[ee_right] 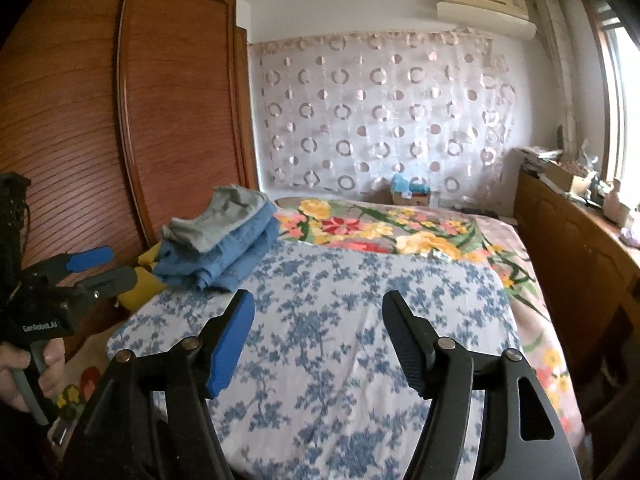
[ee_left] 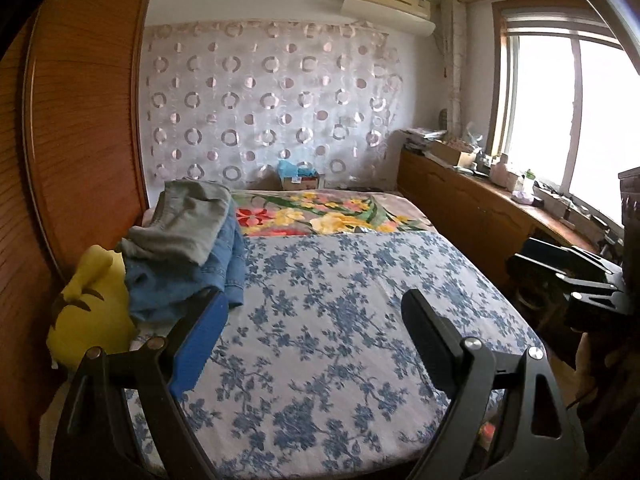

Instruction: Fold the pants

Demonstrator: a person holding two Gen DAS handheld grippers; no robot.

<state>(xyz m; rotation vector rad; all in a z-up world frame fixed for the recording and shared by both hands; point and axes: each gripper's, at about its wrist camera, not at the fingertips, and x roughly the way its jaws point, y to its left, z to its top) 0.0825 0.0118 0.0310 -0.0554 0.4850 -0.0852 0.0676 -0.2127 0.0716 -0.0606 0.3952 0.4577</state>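
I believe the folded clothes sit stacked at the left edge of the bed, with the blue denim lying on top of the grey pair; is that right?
Not quite: the grey pair lies on top of the blue denim, as the right wrist view shows. The stack does sit at the left edge of the bed.

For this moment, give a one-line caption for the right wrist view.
Open right gripper hovers over floral bedspread, empty, facing stacked pants.

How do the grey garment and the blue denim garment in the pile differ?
The grey garment lies on top; the blue denim garment sits beneath it. The grey one is plain and lighter in tone, the denim one a stronger blue with visible seams. Both are loosely folded, stacked at the bed's left edge by the wardrobe, untouched.
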